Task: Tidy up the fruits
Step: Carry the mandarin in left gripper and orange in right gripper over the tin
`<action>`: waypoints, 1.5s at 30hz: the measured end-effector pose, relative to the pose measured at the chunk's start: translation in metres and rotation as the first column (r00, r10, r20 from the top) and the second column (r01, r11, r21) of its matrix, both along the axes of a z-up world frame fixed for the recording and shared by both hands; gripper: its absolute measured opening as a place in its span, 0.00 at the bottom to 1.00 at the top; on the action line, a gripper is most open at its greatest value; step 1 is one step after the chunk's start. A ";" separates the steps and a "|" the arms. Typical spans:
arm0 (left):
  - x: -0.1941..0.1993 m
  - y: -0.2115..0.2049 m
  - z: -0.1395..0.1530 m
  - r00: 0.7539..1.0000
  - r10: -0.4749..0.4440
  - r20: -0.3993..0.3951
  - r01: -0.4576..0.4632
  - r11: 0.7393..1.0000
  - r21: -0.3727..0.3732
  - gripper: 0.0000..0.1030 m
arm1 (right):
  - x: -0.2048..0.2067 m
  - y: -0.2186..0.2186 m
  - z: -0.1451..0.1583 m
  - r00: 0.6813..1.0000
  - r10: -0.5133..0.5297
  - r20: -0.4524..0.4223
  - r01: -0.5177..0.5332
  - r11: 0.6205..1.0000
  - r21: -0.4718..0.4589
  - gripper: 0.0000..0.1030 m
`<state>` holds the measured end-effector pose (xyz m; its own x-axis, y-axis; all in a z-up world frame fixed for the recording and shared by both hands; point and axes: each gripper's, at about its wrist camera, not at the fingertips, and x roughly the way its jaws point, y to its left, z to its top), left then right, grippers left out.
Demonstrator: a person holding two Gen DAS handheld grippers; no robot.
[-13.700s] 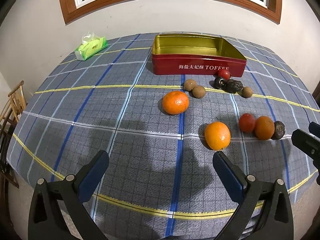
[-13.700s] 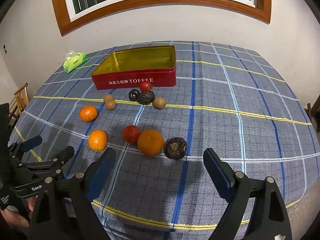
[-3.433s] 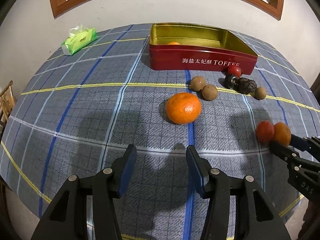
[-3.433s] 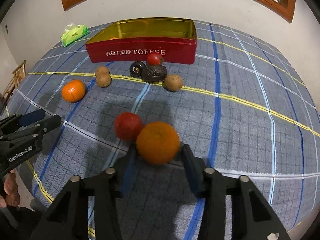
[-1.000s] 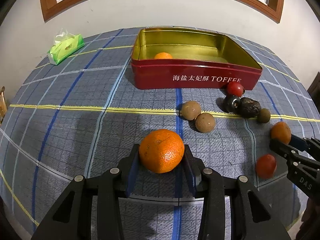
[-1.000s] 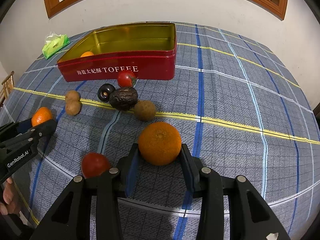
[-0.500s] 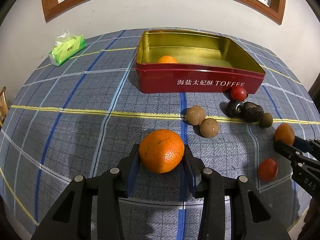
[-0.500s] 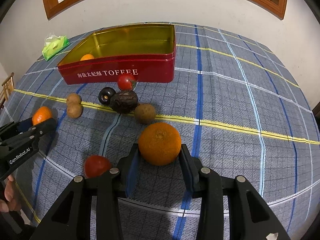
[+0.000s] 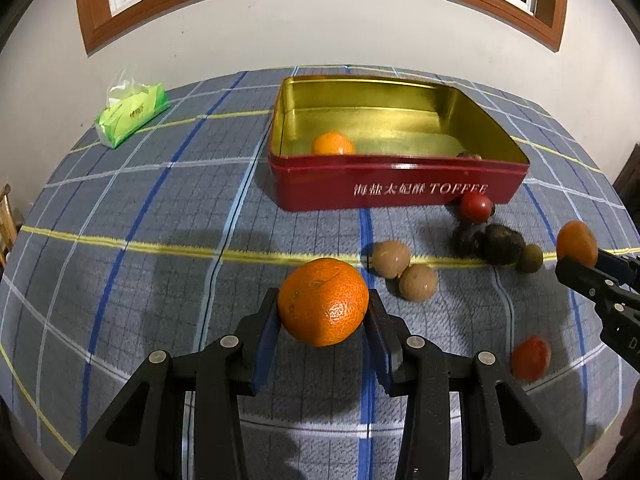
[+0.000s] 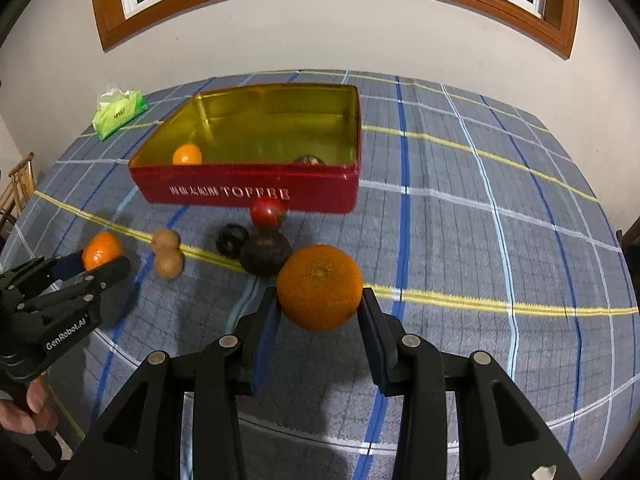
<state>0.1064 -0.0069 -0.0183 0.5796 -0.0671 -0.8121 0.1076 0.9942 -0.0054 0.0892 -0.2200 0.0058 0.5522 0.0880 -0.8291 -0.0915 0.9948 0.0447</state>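
My left gripper (image 9: 323,316) is shut on a mandarin (image 9: 322,302) and holds it above the checked tablecloth, short of the red toffee tin (image 9: 396,188). My right gripper (image 10: 319,304) is shut on an orange (image 10: 319,287), also held above the cloth in front of the tin (image 10: 248,190). Inside the tin lie a small orange (image 9: 333,145) and a dark fruit (image 10: 309,159), half hidden by the front wall. The right gripper with its orange shows at the left wrist view's right edge (image 9: 576,258).
Loose on the cloth before the tin: two brown round fruits (image 9: 403,270), a red tomato (image 9: 474,207), a dark wrinkled fruit (image 9: 500,243), a small brown fruit (image 9: 530,258) and another tomato (image 9: 530,358). A green tissue pack (image 9: 130,114) lies far left. A wall stands behind the table.
Both grippers have moved closer to the tin while holding their fruits; the tin looks larger and its inside shows more.
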 end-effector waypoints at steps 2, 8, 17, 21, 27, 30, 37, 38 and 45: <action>0.004 0.000 0.003 1.000 -0.005 0.005 0.005 1.000 -0.006 0.41 | 0.004 0.001 0.004 1.000 0.005 0.005 -0.005 1.000 0.009 0.35; 0.021 0.001 0.021 0.999 -0.013 0.031 0.014 1.000 -0.016 0.41 | 0.023 0.005 0.015 0.999 0.026 0.026 -0.027 1.000 0.006 0.35; 0.064 -0.004 0.043 0.998 -0.014 0.067 0.015 1.000 -0.024 0.41 | 0.062 0.011 0.035 0.995 0.068 0.075 -0.067 0.998 -0.018 0.36; 0.086 -0.008 0.044 0.998 -0.012 0.061 0.014 1.000 -0.027 0.41 | 0.086 0.014 0.032 0.995 0.079 0.062 -0.079 0.997 -0.008 0.36; 0.114 -0.014 0.035 0.999 -0.014 0.043 0.014 1.000 0.000 0.41 | 0.115 0.023 0.021 0.995 0.097 0.033 -0.097 0.995 -0.010 0.36; 0.127 -0.017 0.029 1.000 -0.015 0.026 0.015 1.000 0.003 0.41 | 0.129 0.026 0.012 0.994 0.105 0.012 -0.105 0.995 -0.001 0.36; 0.154 -0.028 0.017 1.000 -0.028 0.008 0.028 0.999 0.034 0.41 | 0.159 0.029 -0.005 0.994 0.104 -0.029 -0.104 0.995 0.000 0.36; 0.157 -0.029 0.015 1.000 -0.030 0.005 0.030 0.999 0.032 0.41 | 0.162 0.028 -0.007 0.994 0.106 -0.031 -0.106 0.994 -0.005 0.36; 0.171 -0.033 0.001 0.999 -0.031 -0.024 0.032 0.999 0.039 0.41 | 0.173 0.028 -0.019 0.992 0.112 -0.052 -0.112 0.994 -0.008 0.36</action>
<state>0.2778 -0.0402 -0.0168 0.5588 -0.0529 -0.8276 0.1391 0.9898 0.0307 0.2625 -0.1923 -0.0131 0.4958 0.1380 -0.8574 -0.2002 0.9789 0.0418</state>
